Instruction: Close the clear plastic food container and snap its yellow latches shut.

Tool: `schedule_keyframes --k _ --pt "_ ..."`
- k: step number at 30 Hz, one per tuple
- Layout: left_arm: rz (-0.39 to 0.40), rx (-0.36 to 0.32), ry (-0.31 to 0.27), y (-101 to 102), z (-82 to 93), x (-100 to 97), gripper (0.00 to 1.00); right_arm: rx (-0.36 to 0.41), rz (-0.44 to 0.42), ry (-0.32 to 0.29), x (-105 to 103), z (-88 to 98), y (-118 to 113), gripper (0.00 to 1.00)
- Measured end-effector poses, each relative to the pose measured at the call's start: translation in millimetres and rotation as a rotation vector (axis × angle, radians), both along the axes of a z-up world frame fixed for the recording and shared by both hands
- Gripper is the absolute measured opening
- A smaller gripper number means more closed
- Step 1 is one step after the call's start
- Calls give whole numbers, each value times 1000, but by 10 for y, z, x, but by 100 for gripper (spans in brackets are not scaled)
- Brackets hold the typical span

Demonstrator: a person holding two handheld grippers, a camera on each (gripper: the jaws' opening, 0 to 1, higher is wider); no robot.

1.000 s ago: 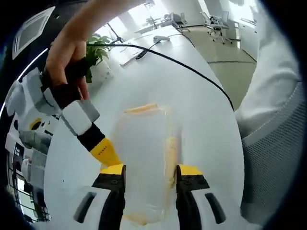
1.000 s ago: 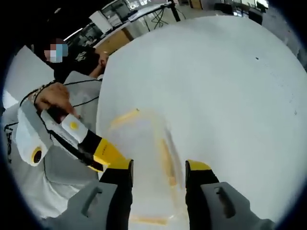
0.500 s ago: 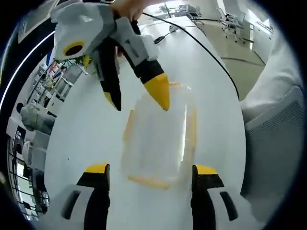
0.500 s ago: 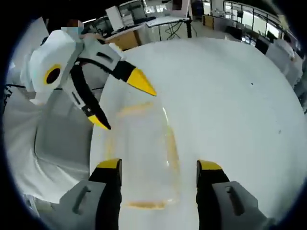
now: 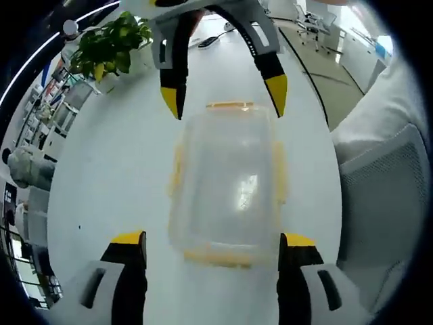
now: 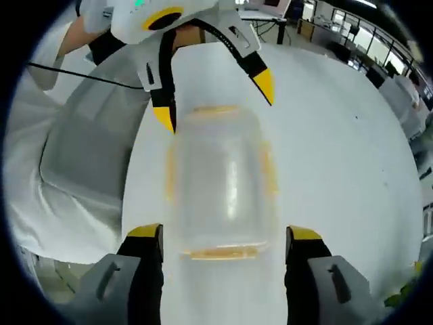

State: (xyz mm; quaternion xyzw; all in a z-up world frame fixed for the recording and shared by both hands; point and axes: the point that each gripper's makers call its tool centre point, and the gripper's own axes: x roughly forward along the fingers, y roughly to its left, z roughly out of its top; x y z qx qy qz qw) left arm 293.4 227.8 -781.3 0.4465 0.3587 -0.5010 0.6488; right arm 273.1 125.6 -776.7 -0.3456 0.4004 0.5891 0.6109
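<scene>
Sitting mid-frame on the white table (image 5: 101,176), the clear plastic food container (image 5: 229,186) has its lid on, yellow latches (image 5: 279,172) along its edges; contents unclear. Left gripper (image 5: 211,245) and right gripper (image 6: 225,238) both gape wide, facing across it. Potted plant (image 5: 108,47) upper left.

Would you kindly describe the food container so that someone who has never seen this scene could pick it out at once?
Start at the large white table. Between the left gripper and the right gripper, which face each other with open jaws, sits the clear plastic container. It is a see-through rectangular box edged by yellow latches, the only such item on the table.
</scene>
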Motion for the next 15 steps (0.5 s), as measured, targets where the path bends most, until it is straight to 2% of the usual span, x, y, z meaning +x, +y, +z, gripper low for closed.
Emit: schedule_keyframes --k 3,8,10,11,15 --pt "2 11 24 -6 -58 -25 74 8 -25 12 -9 -20 17 70" --pt "-21 25 35 -20 -102 -45 74 -20 -10 -19 24 -86 -18 67" --pt "-25 31 47 -23 -141 -57 74 -29 -11 -22 31 -111 -29 67" --pt "-32 34 56 -23 -153 -77 70 -33 -13 -18 26 -121 -33 67" --pt "-50 26 62 -21 -153 -67 70 -28 -15 -17 26 -129 -32 68"
